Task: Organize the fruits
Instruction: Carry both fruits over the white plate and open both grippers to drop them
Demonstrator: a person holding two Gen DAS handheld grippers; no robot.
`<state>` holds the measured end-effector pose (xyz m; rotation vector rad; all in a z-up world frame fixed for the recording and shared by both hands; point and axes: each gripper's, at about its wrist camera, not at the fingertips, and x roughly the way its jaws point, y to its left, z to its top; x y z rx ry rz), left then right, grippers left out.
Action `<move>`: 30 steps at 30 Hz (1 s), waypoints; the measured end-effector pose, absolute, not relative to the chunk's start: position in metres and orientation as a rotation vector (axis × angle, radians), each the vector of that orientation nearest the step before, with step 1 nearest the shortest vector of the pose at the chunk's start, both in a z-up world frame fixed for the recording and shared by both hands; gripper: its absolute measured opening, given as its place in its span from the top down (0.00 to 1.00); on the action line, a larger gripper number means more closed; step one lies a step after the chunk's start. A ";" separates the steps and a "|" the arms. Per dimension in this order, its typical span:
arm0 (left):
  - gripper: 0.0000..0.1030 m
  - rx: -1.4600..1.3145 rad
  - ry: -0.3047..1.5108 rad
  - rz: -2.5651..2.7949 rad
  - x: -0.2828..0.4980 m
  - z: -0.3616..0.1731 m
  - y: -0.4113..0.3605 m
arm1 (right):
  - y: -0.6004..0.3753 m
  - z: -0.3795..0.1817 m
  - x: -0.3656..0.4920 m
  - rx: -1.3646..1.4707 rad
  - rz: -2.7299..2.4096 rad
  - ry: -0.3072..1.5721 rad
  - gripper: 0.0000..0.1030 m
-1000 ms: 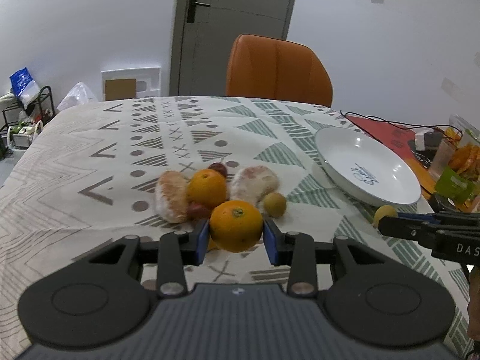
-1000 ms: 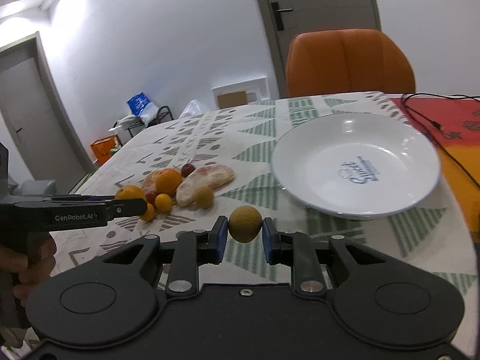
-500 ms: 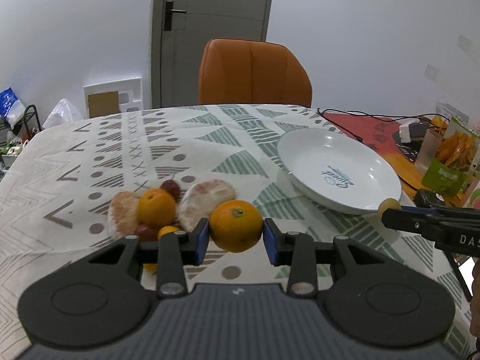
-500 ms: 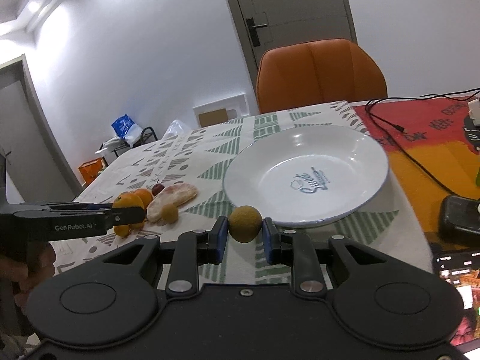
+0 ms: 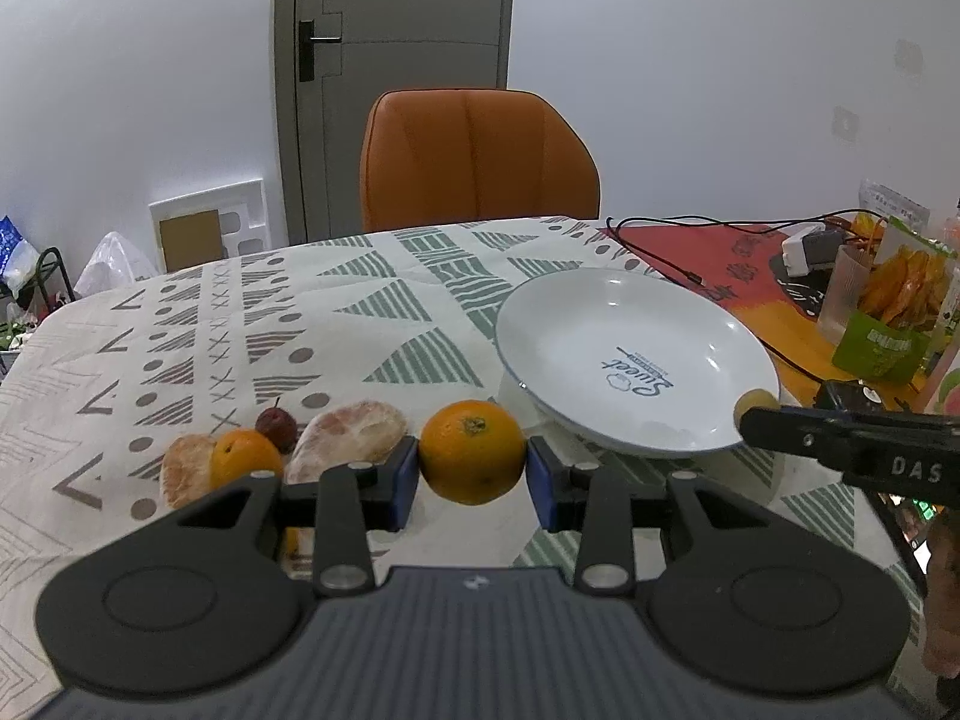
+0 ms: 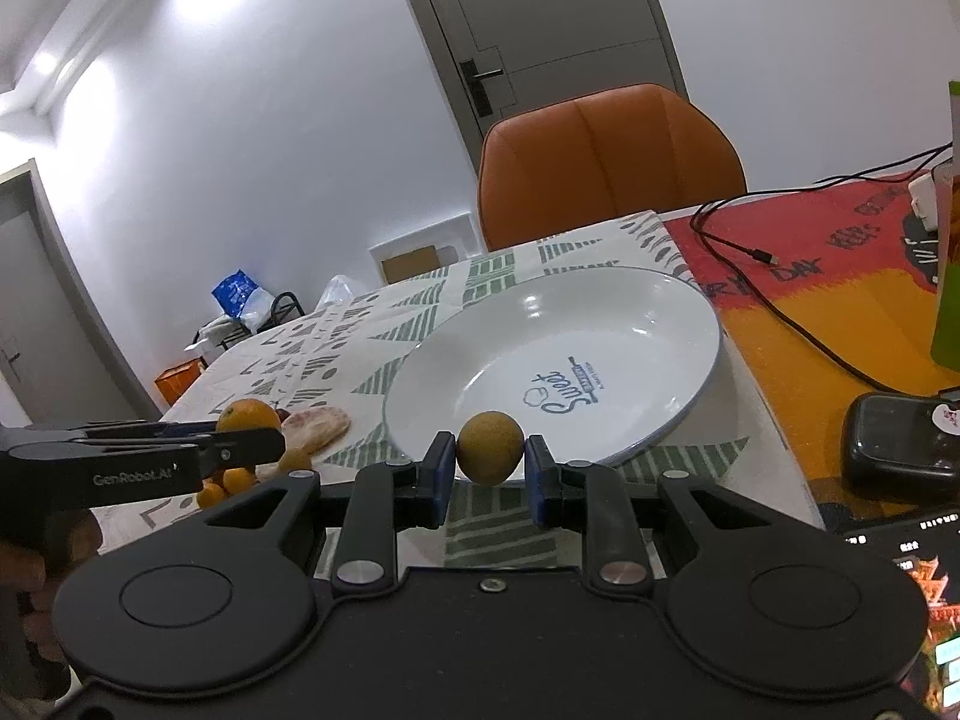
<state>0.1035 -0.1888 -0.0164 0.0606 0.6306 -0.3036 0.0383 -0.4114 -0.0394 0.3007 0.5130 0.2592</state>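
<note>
My left gripper (image 5: 472, 479) is shut on a large orange (image 5: 471, 451), held above the patterned tablecloth just left of the white plate (image 5: 600, 306). My right gripper (image 6: 489, 473) is shut on a small yellow-brown fruit (image 6: 490, 447) at the near rim of the same plate (image 6: 648, 312), which holds nothing. On the cloth to the left lies a cluster: two peeled pomelo pieces (image 5: 354, 435), another orange (image 5: 245, 463) and a small dark red fruit (image 5: 276, 426). The right gripper's arm (image 5: 852, 444) shows at the right of the left wrist view.
An orange chair (image 5: 477, 159) stands behind the table. To the right lie a red-orange mat (image 6: 840, 276), black cables (image 6: 774, 294), a dark device (image 6: 900, 447), a snack bag (image 5: 894, 312) and a ribbed cup (image 5: 846, 294). A hand (image 6: 24, 570) holds the left gripper.
Both grippers have moved right towards the plate with their fruit still held. The plate now sits closer and larger in both views; the fruit cluster has slid to the left.
</note>
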 end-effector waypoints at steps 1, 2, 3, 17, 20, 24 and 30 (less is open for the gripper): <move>0.64 0.057 0.635 -0.305 0.105 -0.016 -0.191 | -0.413 -0.040 0.040 0.303 0.260 0.512 0.78; 0.64 0.054 0.638 -0.305 0.106 -0.016 -0.193 | -0.414 -0.041 0.042 0.305 0.262 0.509 0.78; 0.64 0.057 0.639 -0.304 0.107 -0.016 -0.195 | -0.414 -0.041 0.043 0.305 0.267 0.506 0.77; 0.64 0.091 0.648 -0.328 0.123 -0.017 -0.230 | -0.429 -0.045 0.040 0.323 0.284 0.485 0.71; 0.64 0.097 0.645 -0.337 0.126 -0.016 -0.235 | -0.430 -0.047 0.037 0.328 0.282 0.488 0.70; 0.64 0.103 0.636 -0.352 0.130 -0.013 -0.243 | -0.432 -0.048 0.035 0.334 0.275 0.490 0.70; 0.63 0.105 0.610 -0.381 0.132 -0.008 -0.253 | -0.433 -0.047 0.032 0.333 0.255 0.495 0.67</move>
